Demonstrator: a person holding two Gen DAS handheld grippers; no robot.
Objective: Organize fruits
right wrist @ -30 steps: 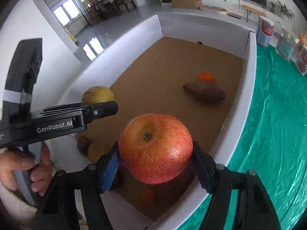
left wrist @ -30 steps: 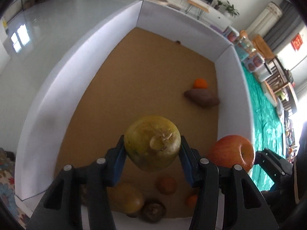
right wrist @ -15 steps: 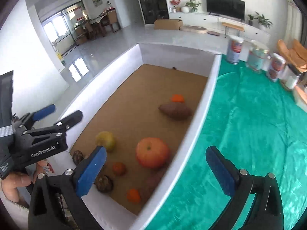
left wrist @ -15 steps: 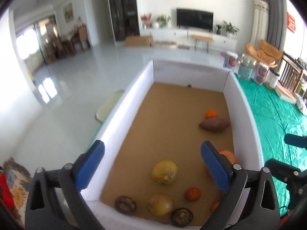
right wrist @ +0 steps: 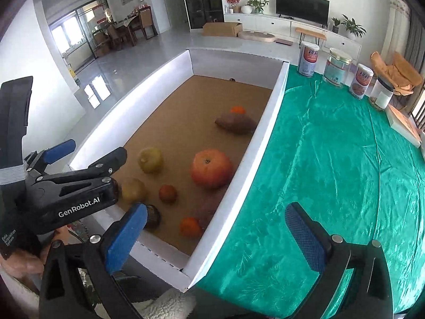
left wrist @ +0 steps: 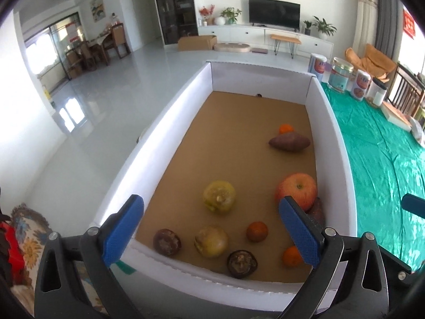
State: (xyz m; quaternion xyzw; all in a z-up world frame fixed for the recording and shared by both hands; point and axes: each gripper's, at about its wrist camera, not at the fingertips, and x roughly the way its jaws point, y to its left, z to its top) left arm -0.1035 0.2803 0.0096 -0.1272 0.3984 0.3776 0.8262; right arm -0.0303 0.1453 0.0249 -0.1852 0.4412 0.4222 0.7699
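A white-walled box point(left wrist: 332, 122) with a brown floor holds the fruit. A yellow-green pear point(left wrist: 219, 197) lies near its middle and a red apple point(left wrist: 296, 194) by the right wall; both also show in the right wrist view, pear point(right wrist: 150, 160) and apple point(right wrist: 211, 168). Small oranges point(left wrist: 256, 231), dark round fruits point(left wrist: 167, 242) and a sweet potato point(left wrist: 289, 142) lie around them. My left gripper point(left wrist: 211, 235) is open and empty above the box's near edge. My right gripper point(right wrist: 215, 239) is open and empty above the box's near right corner.
A green cloth point(right wrist: 332, 164) covers the table right of the box. Several tins and jars point(right wrist: 337, 70) stand at its far edge. The left gripper's body point(right wrist: 66, 183) sits at the left of the right wrist view.
Both grippers opened and let go: the pear and the apple now lie on the box floor. Both grippers have pulled back and up from the box.
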